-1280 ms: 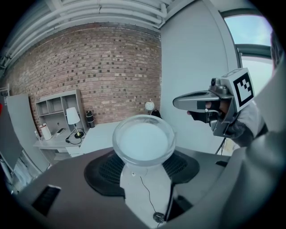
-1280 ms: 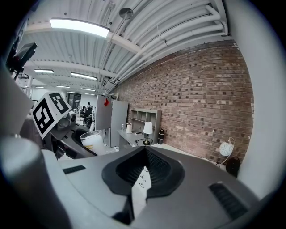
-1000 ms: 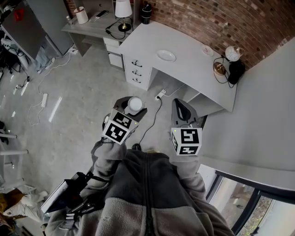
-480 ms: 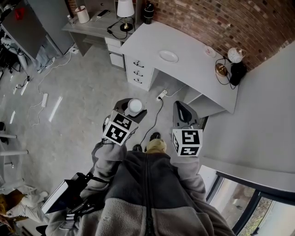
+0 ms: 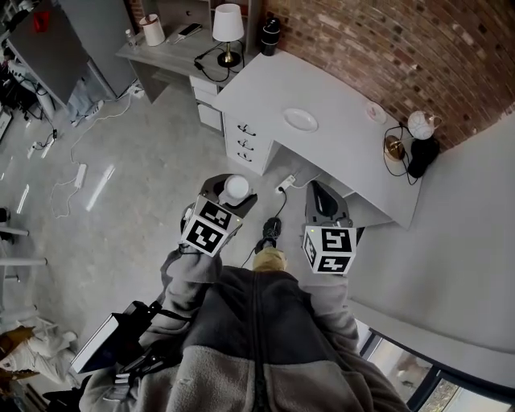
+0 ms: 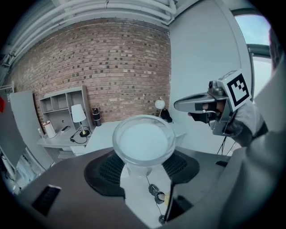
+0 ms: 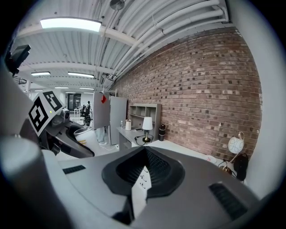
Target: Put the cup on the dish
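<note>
A white translucent cup (image 5: 236,187) sits between the jaws of my left gripper (image 5: 228,193), which is shut on it and held over the floor. In the left gripper view the cup (image 6: 144,142) fills the middle, its open mouth toward the camera. The dish (image 5: 300,119), a small white plate, lies on the white desk (image 5: 338,145) ahead by the brick wall. My right gripper (image 5: 317,193) hovers beside the left one, shut and holding nothing; it also shows as the right gripper (image 6: 199,103) from the left. In the right gripper view the jaws of my right gripper (image 7: 143,154) meet at the tip.
A lamp (image 5: 228,22) and a dark bottle (image 5: 271,32) stand at the desk's far left. A globe lamp (image 5: 420,125) and cables sit at its right end. Drawers (image 5: 245,137) are under the desk, and a cable (image 5: 269,205) lies on the floor. A grey wall (image 5: 451,241) runs along the right.
The person has stepped toward the desk, so desk and dish sit lower and nearer in the head view. Both grippers keep their pose; the cup stays held.
</note>
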Available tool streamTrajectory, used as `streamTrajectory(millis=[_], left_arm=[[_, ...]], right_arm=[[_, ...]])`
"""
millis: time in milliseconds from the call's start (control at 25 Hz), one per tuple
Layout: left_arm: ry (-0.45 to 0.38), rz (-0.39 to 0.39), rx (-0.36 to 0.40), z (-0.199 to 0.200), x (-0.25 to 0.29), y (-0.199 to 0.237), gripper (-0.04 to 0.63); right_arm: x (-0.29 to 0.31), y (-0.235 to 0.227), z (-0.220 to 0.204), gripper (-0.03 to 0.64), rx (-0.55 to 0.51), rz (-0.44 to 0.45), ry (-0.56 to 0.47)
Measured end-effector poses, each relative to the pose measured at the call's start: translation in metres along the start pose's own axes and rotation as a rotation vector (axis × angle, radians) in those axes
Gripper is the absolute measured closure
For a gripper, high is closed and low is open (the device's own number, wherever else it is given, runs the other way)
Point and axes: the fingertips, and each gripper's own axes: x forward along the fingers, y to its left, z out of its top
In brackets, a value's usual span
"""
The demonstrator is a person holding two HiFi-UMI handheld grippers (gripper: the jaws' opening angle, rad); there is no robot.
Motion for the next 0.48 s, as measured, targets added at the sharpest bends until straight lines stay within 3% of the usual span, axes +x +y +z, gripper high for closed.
streamTrajectory(millis=[160, 480], left_arm=[[-0.013, 0.024, -0.002, 0.022, 0.017, 0.018, 0.334], [-0.025, 0.022, 0.001, 0.089, 0.101, 0.053, 0.334]], right_arm=[[0.025, -0.017, 0.016, 0.615, -0.013, 0.019, -0.013], [0.093, -0.096, 0.033, 0.614, 0.007, 0.018, 0.004]])
